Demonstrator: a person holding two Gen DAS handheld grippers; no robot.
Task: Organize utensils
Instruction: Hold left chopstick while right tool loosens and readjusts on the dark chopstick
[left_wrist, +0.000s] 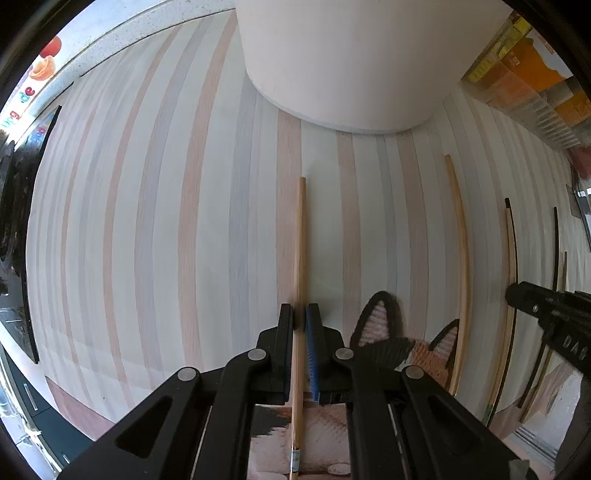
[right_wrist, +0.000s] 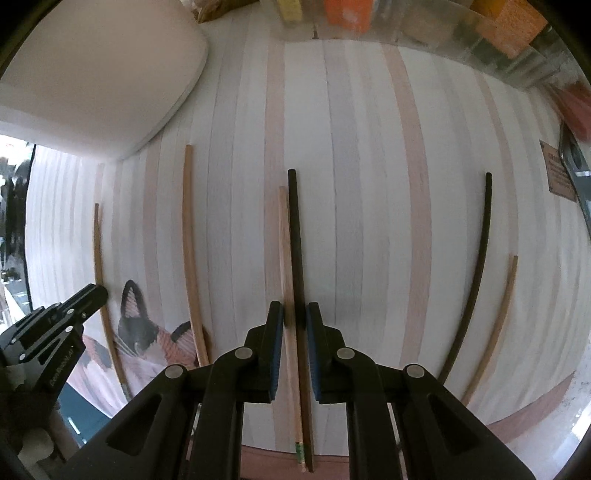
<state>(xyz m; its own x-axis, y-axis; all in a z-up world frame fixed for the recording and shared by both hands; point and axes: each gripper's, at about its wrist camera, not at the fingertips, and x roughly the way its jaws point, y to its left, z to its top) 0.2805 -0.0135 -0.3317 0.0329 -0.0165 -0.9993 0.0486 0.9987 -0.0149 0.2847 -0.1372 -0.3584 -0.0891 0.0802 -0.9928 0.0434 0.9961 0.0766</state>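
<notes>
**Q:** Between the near fingers of each tool, what is held, and what could go wrong?

**A:** Left view: the left gripper (left_wrist: 299, 314) is closed to a narrow slit on one light wooden chopstick (left_wrist: 300, 258), which runs from near to far along the striped mat (left_wrist: 147, 221). Right view: the right gripper (right_wrist: 294, 314) is nearly closed about a black chopstick (right_wrist: 295, 240), with a second wooden chopstick (right_wrist: 283, 258) lying touching it on its left. That pair is mismatched; in my judgement both may be pinched together, and the round sticks could roll or scissor out of the pads.

**Q:** Where are the other utensils?

**A:** In the right view, a curved black chopstick (right_wrist: 476, 266) and a brown chopstick (right_wrist: 495, 317) lie at right, well apart from the tool; another wooden chopstick (right_wrist: 192, 240) lies at left, its near end over a cat-shaped coaster (right_wrist: 140, 325). A white container (left_wrist: 343, 62) stands at the far end.

**Q:** And the pose?

**A:** Both tools point forward, low over the mat, side by side; neither stick can be seen lifted.
</notes>
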